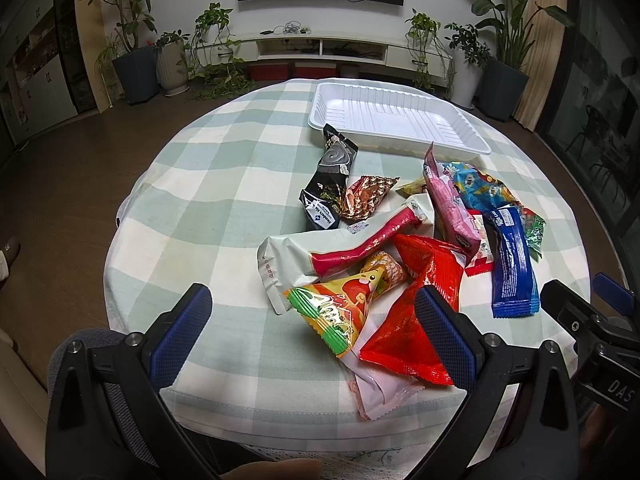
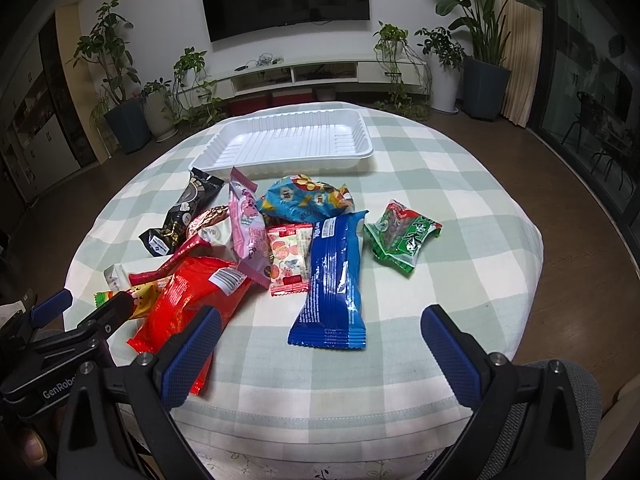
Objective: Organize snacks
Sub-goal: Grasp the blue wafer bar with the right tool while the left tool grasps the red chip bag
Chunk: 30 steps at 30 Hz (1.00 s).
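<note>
1. The snack packets lie in a loose, overlapping heap on the checked surface (image 2: 460, 184), and the white tray (image 2: 296, 146) behind them holds nothing, so sorting looks barely begun.
2. The red packet (image 2: 188, 304) sits half under the pink packet (image 2: 248, 228) and over a yellow packet (image 1: 340, 312); pulling one would likely drag its neighbours.
3. The blue bar (image 2: 332, 276) and green packet (image 2: 404, 236) lie clear of the heap and look the safer first picks.
4. Glossy film may slip from a shallow pinch.
5. The left gripper (image 1: 314, 328) and right gripper (image 2: 320, 344) hover at the near edge, jaws spread and holding nothing; working close together, they could collide.
6. Whether smaller packets hide beneath the heap cannot be told.
</note>
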Available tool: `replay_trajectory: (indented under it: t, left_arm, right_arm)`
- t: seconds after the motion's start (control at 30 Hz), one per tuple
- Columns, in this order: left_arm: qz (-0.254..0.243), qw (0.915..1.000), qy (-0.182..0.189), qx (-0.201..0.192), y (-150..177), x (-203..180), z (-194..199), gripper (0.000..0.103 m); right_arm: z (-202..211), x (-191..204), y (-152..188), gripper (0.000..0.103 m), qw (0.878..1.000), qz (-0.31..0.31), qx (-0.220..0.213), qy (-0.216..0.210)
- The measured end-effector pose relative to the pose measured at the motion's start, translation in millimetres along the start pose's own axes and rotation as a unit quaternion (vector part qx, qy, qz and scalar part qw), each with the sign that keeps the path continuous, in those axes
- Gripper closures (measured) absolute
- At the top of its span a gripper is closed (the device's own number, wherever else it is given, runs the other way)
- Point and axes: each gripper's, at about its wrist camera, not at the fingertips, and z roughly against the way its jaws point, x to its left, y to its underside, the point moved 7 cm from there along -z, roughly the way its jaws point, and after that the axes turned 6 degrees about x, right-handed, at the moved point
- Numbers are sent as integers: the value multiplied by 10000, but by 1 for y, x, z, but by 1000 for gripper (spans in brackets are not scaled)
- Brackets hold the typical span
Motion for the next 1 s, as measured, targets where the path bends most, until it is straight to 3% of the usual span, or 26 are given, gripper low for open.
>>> replay_trajectory:
  t: [0.17,0.37,0.43,0.53,0.7,0.83,1.0]
  left_arm:
    - [15,9999,141,-9,1,3,-1,0]
    - [-117,9928,1187,-65,3,9,0,0]
    - [-183,9945,1020,-173,10,17,4,0]
    - [-438,9939,977,259,21,17,-2,0]
    - [-127,9924,1131,467,21,27,-10,0]
    - [-429,9924,1079,408,10,22,-9,0]
    - [-459,9895,1331,335,3,17,-8,0]
  right_arm:
    - [1,-1,1,1,10000,-67,-20,-62]
    - [-2,-16,3,1,9964,-425,87,-723]
    - [-3,-17,5,1,9941,-520,142,-942]
    - [-10,-18,8,0,9848,-854,326,-1480]
    - [-17,-4,14,6,9733,-770,710,-2044]
    - [-16,-16,10,6,9798,-709,648,-1756]
    - [-22,-39,-8,6,9876,-697,616,-1262]
